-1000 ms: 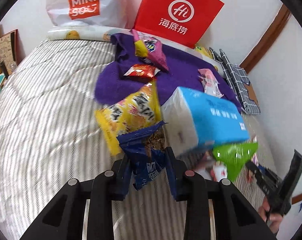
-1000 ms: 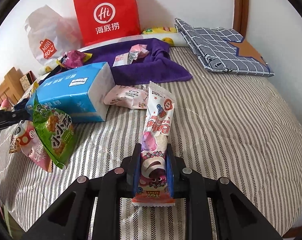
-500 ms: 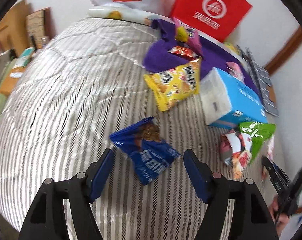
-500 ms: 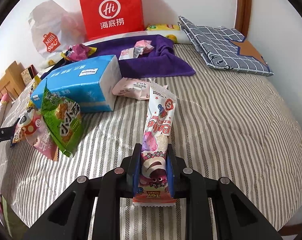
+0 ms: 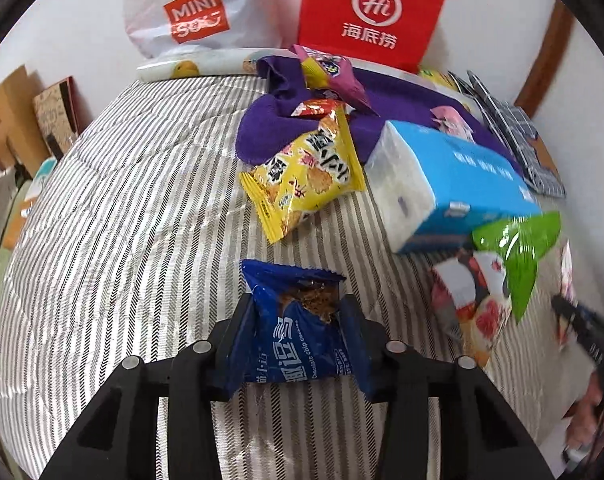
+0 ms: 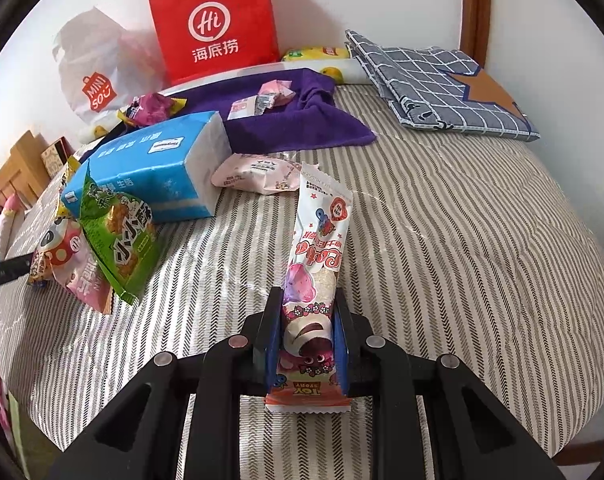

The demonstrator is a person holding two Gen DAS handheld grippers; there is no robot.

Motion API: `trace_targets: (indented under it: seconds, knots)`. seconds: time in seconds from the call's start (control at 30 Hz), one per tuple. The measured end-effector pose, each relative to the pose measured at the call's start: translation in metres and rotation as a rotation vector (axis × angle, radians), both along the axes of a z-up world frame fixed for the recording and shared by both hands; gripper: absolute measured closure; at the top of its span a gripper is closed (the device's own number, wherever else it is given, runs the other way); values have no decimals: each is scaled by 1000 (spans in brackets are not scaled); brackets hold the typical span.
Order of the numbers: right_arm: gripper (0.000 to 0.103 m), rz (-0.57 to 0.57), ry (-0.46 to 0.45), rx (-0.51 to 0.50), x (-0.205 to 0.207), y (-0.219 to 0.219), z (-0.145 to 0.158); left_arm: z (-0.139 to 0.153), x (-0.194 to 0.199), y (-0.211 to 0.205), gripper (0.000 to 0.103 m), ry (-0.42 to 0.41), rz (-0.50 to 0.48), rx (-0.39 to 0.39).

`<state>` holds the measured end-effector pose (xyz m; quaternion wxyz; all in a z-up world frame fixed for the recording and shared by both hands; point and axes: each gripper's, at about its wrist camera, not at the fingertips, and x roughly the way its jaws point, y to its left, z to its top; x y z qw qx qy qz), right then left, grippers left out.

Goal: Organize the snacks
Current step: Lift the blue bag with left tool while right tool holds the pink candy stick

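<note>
My left gripper (image 5: 298, 316) has its jaws around a blue chocolate chip cookie packet (image 5: 298, 336) low over the striped bed; the pads touch its sides. My right gripper (image 6: 306, 312) is shut on a long pink Toy Story snack bar (image 6: 313, 272) that points away from me. A yellow cracker bag (image 5: 305, 172) lies ahead of the left gripper. A green cracker bag (image 6: 118, 236) and a mushroom-print pack (image 6: 62, 260) lie left of the right gripper. A pink packet (image 6: 258, 172) lies beyond the bar.
A blue tissue pack (image 5: 449, 176) lies mid-bed. A purple towel (image 6: 294, 120) with small snacks sits at the back, before a red paper bag (image 6: 214, 20) and a white Miniso bag (image 5: 194, 12). A folded checked cloth (image 6: 433, 80) lies at the back right.
My left gripper was shut on the blue packet, then opened wide and dropped it on the bed; now its jaws have closed around the packet again. The right gripper kept holding the bar.
</note>
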<state>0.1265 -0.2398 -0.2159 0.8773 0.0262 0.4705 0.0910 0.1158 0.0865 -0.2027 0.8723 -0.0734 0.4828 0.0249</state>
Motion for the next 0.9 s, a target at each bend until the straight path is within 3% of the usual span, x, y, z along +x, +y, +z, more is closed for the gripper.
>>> trace_targets:
  seconds: [0.17,0.23,0.37,0.57,0.77,0.9]
  knots:
    - [80,-6,-16,2,10,-1,4,-2,-10,-7,56,-21,-37,83]
    - [80,-3,-20,-4,15,1,3,-1,-12,-13,63,-30,-49,128]
    - [79,9,-9,-21,23,7,-2,2,-4,-7,64,-27,-50,114]
    - [56,33,-19,-20,19,9,-4,-1,8,-1,62,-30,-36,99]
    - [55,13,-17,51,18,1,-4,-6,2,-5,61,-100,-27,134]
    - [54,-9,-1,90,22,-3,-4,-5,4,-3,60,-95,-25,130]
